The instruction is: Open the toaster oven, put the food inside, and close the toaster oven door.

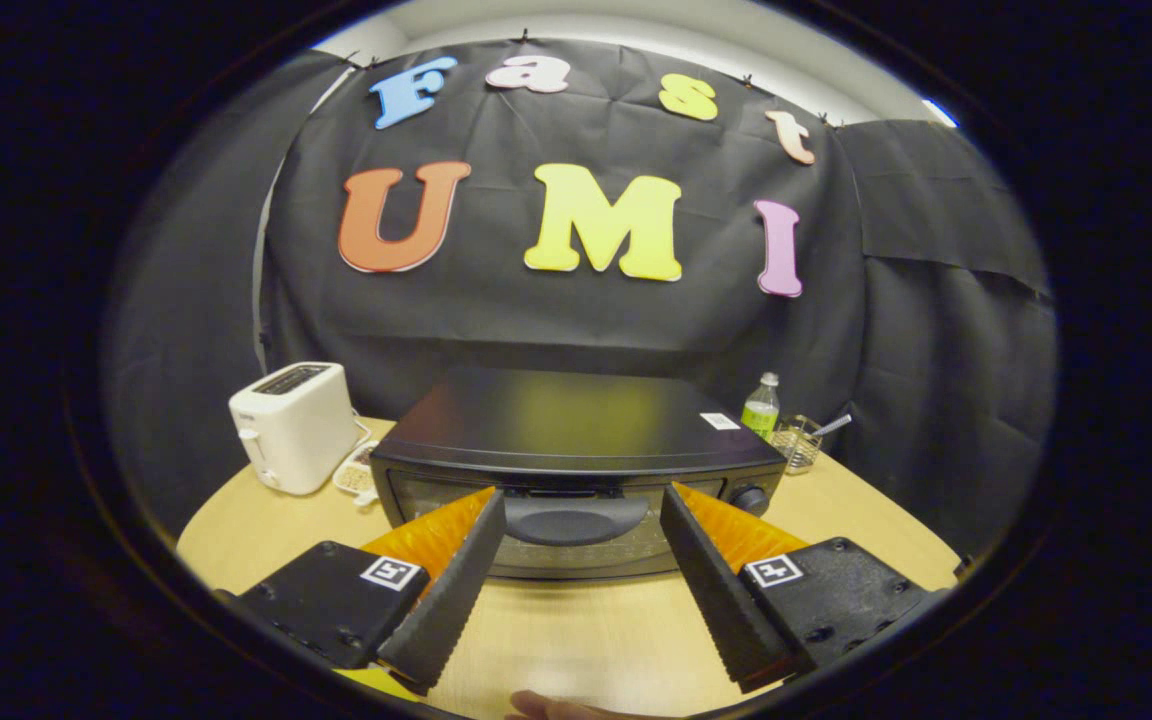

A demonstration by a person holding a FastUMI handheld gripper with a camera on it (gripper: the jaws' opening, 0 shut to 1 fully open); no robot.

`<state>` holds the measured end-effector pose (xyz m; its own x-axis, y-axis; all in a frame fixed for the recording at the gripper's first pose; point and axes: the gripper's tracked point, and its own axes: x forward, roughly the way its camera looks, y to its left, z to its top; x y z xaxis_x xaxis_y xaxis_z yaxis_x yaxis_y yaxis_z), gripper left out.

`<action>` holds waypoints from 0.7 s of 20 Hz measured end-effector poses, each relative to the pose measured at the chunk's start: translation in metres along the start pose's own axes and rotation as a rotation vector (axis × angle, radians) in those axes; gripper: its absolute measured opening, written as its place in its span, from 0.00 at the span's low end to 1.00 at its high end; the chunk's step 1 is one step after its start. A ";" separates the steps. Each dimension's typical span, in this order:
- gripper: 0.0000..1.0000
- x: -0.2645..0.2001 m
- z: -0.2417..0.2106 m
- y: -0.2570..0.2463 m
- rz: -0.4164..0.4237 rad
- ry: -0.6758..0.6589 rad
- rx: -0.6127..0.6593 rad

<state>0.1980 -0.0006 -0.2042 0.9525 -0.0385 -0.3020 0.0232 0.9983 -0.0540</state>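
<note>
Two gripper [581, 510] fingers are spreading wide before the shut toaster oven [576, 465].
Its door handle [576, 518] is sitting centre frame between their tips, untouched, on the wooden worktop [576, 630].

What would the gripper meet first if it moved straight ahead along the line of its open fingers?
Most likely the door handle of the closed toaster oven: it sits just ahead, centred between the gripper's open fingers. How far off is unclear.

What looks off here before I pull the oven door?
Nothing stands out. The oven sits square on the table, door shut, handle between the open fingers of the gripper. Toaster, bottle and glass stand upright. No food clearly visible yet.
</note>
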 end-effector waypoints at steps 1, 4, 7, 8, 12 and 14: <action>1.00 0.011 0.000 0.003 -0.005 0.011 0.013; 1.00 0.030 0.000 0.011 0.004 0.035 0.072; 1.00 0.032 -0.003 0.012 0.022 0.049 0.102; 1.00 0.030 -0.006 0.012 0.036 0.048 0.107; 1.00 0.023 -0.007 0.010 0.065 -0.009 0.077; 1.00 0.017 -0.013 0.009 0.073 -0.030 0.059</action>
<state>0.2104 0.0067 -0.2222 0.9611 0.0350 -0.2740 -0.0296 0.9993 0.0237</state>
